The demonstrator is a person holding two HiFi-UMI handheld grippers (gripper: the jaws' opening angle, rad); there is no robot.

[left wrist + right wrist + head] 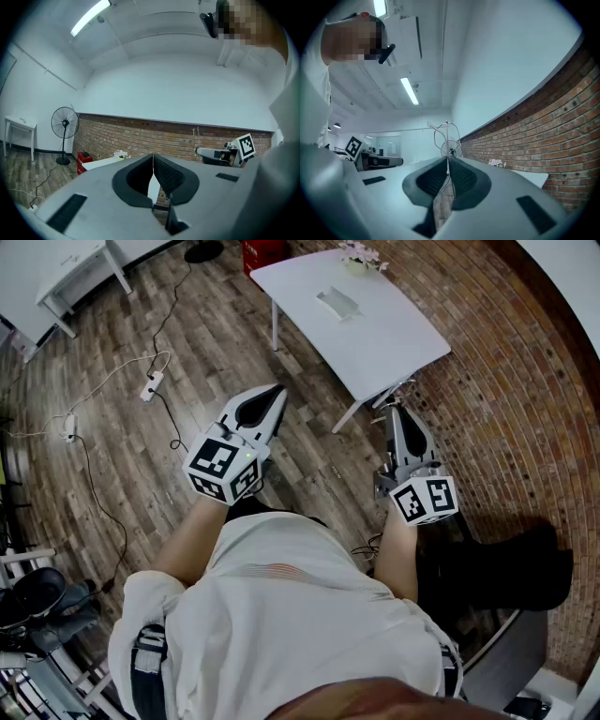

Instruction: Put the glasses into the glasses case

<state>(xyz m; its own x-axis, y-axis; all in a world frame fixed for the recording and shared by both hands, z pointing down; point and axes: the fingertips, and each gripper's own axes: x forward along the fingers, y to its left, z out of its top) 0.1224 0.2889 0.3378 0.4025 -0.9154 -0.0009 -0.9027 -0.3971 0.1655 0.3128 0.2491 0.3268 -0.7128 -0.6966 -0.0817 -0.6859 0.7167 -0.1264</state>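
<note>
In the head view a grey glasses case (337, 303) lies on the white table (394, 343) ahead of me. My right gripper (395, 414) is shut on thin wire-framed glasses (442, 134), which stick up from between its jaws; the right gripper view shows the jaws (448, 162) closed on the frame. The glasses (391, 394) hang off the table's near corner, well short of the case. My left gripper (272, 396) is held over the wooden floor left of the table, its tips (153, 158) pressed together on nothing.
A small pot of flowers (361, 256) stands at the table's far end. A power strip (150, 386) and cables lie on the floor to the left. A standing fan (64, 123) and a red box (84, 161) stand by the brick wall (140, 136). A dark object (511, 568) sits at my right.
</note>
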